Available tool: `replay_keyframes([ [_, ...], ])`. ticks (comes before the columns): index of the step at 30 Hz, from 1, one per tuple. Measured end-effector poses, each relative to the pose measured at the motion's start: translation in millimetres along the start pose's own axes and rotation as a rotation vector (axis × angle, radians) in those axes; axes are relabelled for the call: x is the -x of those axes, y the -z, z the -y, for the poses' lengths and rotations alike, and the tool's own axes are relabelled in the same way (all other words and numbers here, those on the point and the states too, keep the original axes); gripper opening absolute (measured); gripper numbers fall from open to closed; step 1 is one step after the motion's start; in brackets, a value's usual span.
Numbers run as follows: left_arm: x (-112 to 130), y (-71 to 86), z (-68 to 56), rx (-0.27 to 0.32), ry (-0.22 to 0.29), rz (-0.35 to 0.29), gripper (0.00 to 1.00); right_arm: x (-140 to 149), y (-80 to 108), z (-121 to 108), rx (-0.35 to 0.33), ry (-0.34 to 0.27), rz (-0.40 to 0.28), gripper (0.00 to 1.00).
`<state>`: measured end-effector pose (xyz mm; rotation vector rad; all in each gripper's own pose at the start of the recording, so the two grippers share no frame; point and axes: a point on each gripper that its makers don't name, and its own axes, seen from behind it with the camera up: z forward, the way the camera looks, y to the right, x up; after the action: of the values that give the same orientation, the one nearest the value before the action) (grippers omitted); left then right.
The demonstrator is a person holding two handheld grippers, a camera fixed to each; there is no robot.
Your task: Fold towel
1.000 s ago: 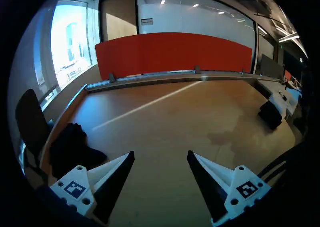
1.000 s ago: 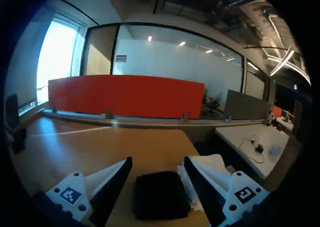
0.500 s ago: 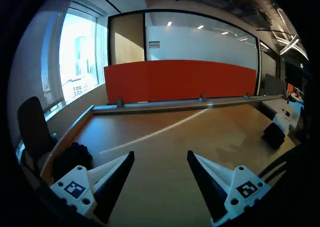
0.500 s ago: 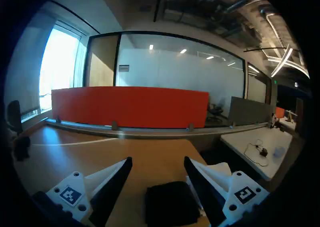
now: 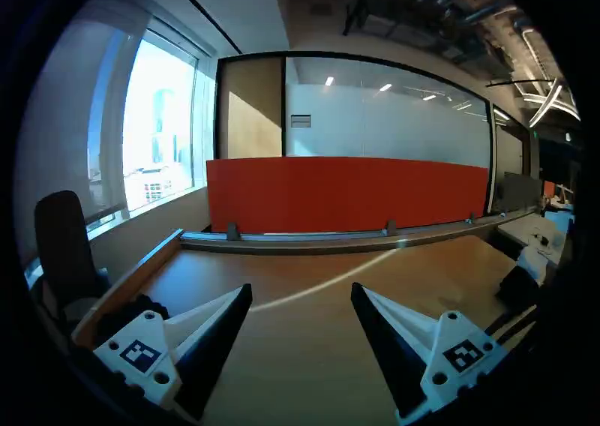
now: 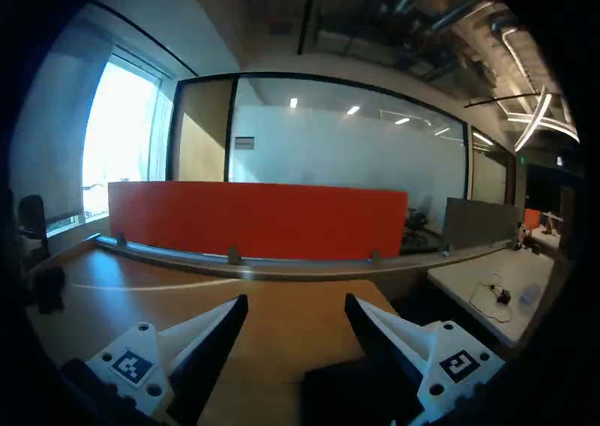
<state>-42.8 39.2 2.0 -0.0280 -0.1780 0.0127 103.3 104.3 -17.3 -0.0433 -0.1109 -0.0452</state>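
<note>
My left gripper (image 5: pixel 300 289) is open above the wooden table (image 5: pixel 315 336), with nothing between its fingers. A crumpled dark cloth (image 5: pixel 120 315) lies at the table's left edge, partly hidden behind the left finger. At the far right sits a folded dark towel (image 5: pixel 517 287) with something white (image 5: pixel 537 261) behind it. My right gripper (image 6: pixel 295 300) is open too and holds nothing. The top edge of a folded dark towel (image 6: pixel 341 387) shows low between its fingers, close to the right finger.
A red divider (image 5: pixel 345 193) on a rail closes off the table's far side. A dark chair (image 5: pixel 64 250) stands at the left, by the windows. A white desk (image 6: pixel 487 291) with a cable lies to the right. A small dark shape (image 6: pixel 49 287) sits at the table's left edge.
Both views have tilted upward. The table and the dark cloths have slid down in view, and more wall and ceiling shows. Both grippers stay open.
</note>
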Motion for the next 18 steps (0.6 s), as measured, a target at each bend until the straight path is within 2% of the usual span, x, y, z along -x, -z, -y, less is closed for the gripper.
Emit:
replay_keyframes([
  [3,-6.6,-3.4,0.6,0.0,0.016,-0.019,0.98,-11.4,-1.6,16.9,-0.011,-0.003,-0.019,1.0],
  [9,-16.5,-10.3,-2.4,0.013,0.017,-0.042,0.98,-27.6,-4.8,49.9,-0.034,-0.015,-0.048,1.0],
  [18,-24.5,-19.2,-1.1,0.017,0.044,-0.072,0.98,-34.6,-12.1,90.0,-0.054,-0.03,-0.061,1.0],
])
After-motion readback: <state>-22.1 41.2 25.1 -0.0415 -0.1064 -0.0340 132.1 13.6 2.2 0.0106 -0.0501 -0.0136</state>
